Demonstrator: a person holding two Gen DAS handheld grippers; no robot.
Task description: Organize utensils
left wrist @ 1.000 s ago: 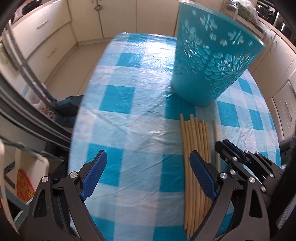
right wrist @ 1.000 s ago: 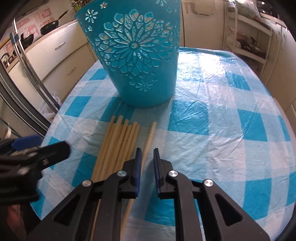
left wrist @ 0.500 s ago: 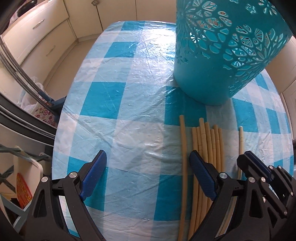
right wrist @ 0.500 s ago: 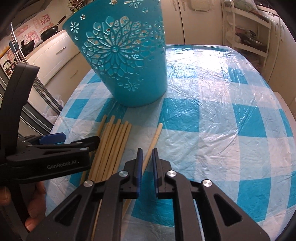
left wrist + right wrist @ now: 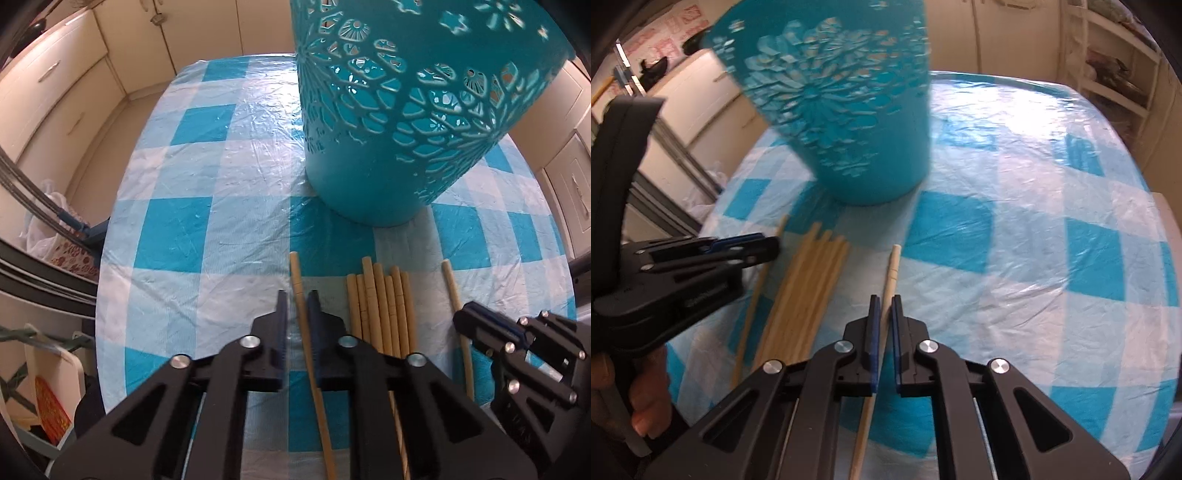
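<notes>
Left wrist view
Left tool (image 5: 297,306): having just closed, it is clenching on a single tan wooden chopstick (image 5: 300,295) lying nearer than the teal pierced plastic basket (image 5: 399,110).
Chopstick bundle (image 5: 380,299): lying on the blue-and-white checked bench (image 5: 207,177), just right of the gripped stick, in front of the basket.
Right tool (image 5: 476,325): sitting right of the bundle.

Right wrist view
Right tool (image 5: 884,314): gripping a separate pale wooden chopstick (image 5: 892,266), in front of the basket (image 5: 849,110).
Left tool (image 5: 761,247): holding its stick left of the bundle (image 5: 809,280).
Hand (image 5: 646,395): holding the left tool's handle.
</notes>
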